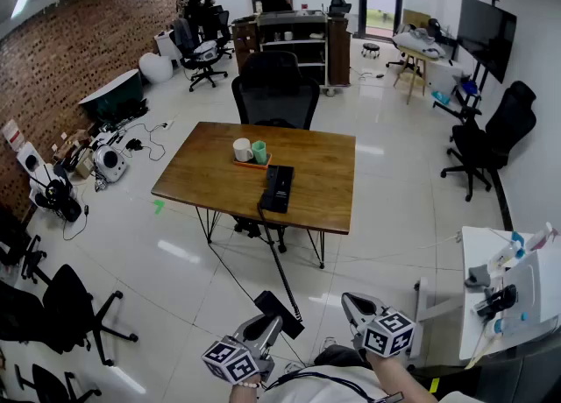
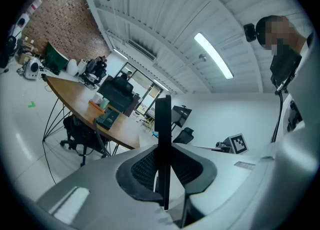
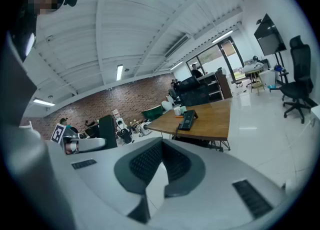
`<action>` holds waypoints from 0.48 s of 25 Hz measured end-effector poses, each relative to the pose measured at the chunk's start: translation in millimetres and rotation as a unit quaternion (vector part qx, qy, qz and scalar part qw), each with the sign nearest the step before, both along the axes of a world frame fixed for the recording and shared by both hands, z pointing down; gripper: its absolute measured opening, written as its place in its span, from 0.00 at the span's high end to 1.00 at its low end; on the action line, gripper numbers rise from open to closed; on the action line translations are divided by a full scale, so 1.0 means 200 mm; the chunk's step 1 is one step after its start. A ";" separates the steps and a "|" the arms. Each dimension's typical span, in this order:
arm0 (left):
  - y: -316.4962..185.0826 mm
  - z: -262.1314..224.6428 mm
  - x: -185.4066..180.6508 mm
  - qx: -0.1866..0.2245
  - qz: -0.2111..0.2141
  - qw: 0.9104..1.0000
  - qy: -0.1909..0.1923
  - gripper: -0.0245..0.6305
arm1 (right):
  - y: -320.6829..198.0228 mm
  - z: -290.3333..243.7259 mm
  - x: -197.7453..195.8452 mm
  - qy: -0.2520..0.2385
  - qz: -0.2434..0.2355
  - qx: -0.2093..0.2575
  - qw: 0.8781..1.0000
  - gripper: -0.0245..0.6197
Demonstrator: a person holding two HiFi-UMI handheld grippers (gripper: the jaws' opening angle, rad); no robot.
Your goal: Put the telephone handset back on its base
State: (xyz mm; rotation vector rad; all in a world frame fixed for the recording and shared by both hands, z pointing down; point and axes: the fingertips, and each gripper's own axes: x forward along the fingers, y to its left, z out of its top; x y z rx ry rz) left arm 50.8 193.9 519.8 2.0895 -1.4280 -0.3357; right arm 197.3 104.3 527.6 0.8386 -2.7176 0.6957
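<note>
The black telephone base lies on the brown wooden table, a good way ahead of me across the floor. Its dark cord runs down off the table's front edge to the black handset. My left gripper is shut on that handset, which shows edge-on as a thin black bar between the pads. The base is small and far in the left gripper view and the right gripper view. My right gripper is beside the left, shut with nothing held.
A white cup and a green cup stand on an orange tray behind the base. A black office chair sits at the table's far side. A white desk is at my right; more chairs at my left.
</note>
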 end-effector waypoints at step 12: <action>0.09 0.05 -0.20 -0.001 -0.002 1.000 0.002 0.86 | 0.05 0.07 -0.15 -0.006 0.010 -0.001 1.000 0.96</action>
